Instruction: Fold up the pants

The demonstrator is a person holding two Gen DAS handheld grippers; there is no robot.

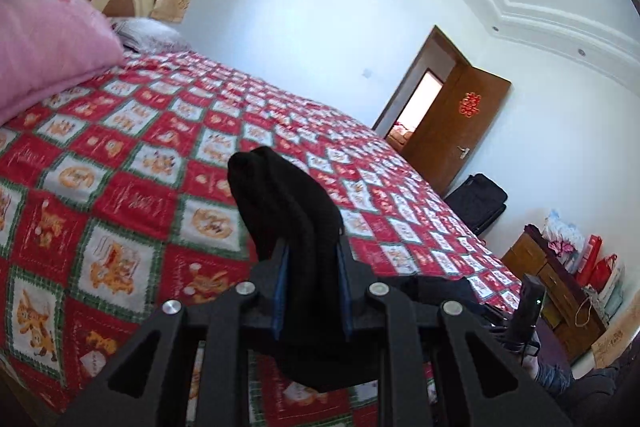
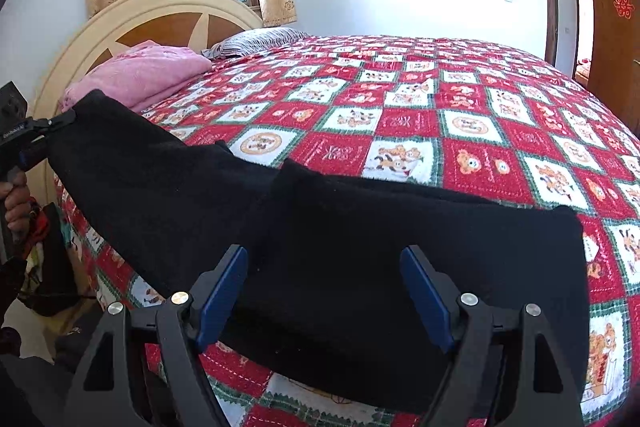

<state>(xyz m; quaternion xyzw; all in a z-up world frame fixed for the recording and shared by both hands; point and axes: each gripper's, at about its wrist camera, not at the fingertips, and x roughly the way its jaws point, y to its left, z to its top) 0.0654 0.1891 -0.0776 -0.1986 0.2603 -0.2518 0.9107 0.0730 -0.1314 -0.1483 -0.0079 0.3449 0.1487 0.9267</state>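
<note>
Black pants (image 2: pixel 360 247) lie across the near edge of a bed with a red, white and green checked quilt (image 2: pixel 460 107). My left gripper (image 1: pixel 312 247) is shut on a bunched end of the pants (image 1: pixel 280 195) and holds it lifted above the bed. It shows at the far left of the right wrist view (image 2: pixel 60 121), with the cloth stretched up to it. My right gripper (image 2: pixel 324 259) is open, its blue pads (image 2: pixel 224 287) standing apart over the flat part of the pants, holding nothing.
A pink folded blanket (image 2: pixel 148 75) and a striped pillow (image 2: pixel 256 41) lie by the headboard (image 2: pixel 160 11). An open wooden door (image 1: pixel 456 131), a black suitcase (image 1: pixel 480 201) and a low cabinet with bags (image 1: pixel 560 283) stand beyond the bed.
</note>
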